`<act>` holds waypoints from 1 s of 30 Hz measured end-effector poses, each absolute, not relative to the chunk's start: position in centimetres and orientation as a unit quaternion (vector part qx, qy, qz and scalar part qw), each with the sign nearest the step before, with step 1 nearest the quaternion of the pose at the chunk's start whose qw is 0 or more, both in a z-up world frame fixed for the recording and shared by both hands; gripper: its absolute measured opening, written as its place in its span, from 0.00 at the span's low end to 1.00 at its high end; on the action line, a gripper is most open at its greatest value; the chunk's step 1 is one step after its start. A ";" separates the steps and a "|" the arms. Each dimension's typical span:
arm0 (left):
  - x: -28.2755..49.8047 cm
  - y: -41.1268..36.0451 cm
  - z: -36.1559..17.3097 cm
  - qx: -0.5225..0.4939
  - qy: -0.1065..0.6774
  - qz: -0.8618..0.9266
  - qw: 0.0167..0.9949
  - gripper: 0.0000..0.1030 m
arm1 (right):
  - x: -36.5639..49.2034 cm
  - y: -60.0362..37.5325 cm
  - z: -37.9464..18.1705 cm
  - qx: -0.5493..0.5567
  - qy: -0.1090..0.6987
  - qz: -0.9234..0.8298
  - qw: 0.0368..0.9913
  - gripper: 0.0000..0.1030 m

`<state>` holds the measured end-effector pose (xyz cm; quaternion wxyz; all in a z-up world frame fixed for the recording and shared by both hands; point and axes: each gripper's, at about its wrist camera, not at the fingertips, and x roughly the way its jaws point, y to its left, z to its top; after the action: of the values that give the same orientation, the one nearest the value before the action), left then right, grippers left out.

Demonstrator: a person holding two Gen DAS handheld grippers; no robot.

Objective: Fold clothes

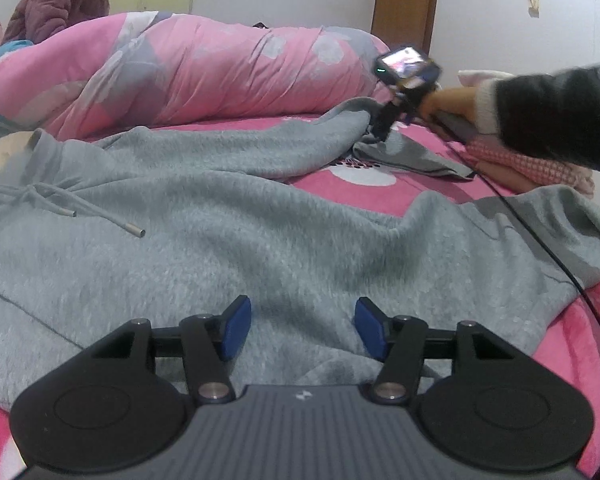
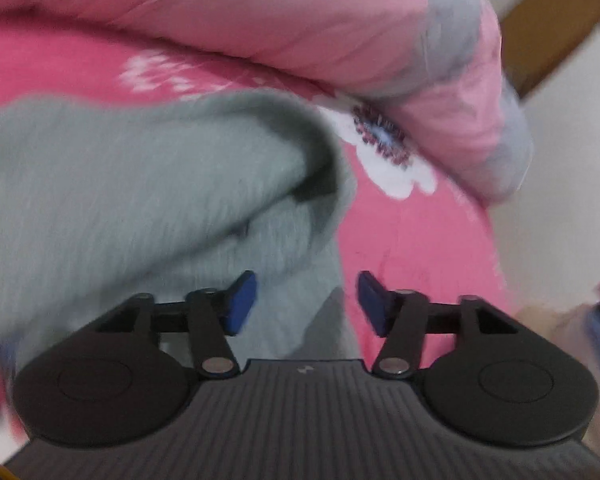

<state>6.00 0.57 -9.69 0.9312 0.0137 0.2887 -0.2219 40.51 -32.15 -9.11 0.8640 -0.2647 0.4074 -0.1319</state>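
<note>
A grey fleece garment [image 1: 260, 216] with a drawstring [image 1: 80, 208] lies spread over a pink bed sheet [image 1: 372, 188]. My left gripper [image 1: 303, 328] hovers just above its near part, open, with only fabric below the blue pads [image 1: 236, 328]. Far right in that view, a hand in a dark sleeve holds my right gripper [image 1: 380, 133] at a raised fold of the garment's far edge. The right wrist view is blurred. There my right gripper [image 2: 307, 304] is open over the grey garment [image 2: 140, 184], whose folded edge sits below and left of the jaws, and nothing is pinched.
A rolled pink and grey quilt [image 1: 220, 72] runs along the back of the bed. A person in a purple jacket [image 1: 60, 4] is at the far left. A black cable [image 1: 540, 240] crosses the garment's right side. A pink checked cloth [image 1: 520, 160] lies under the sleeve.
</note>
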 end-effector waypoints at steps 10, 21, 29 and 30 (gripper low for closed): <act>2.5 2.2 -7.7 -0.015 0.259 -0.185 0.948 0.62 | 21.7 -32.6 1.7 -0.204 0.322 -0.039 0.924 0.79; -0.8 5.8 -5.6 -0.040 0.241 -0.081 0.966 0.59 | 9.8 -21.2 4.8 -0.112 0.256 0.229 0.932 0.73; 2.1 7.5 -5.6 -0.046 0.213 -0.012 0.976 0.39 | 13.7 -11.4 4.7 -0.083 0.300 0.324 0.893 0.52; 2.4 7.9 -5.6 -0.053 0.221 0.000 0.974 0.34 | 14.9 -9.9 4.9 -0.074 0.309 0.328 0.890 0.52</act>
<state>2.40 7.91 -5.57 0.9738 -0.0526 0.2212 0.0005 14.88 -9.94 4.88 0.8896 -0.0741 0.3090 0.3282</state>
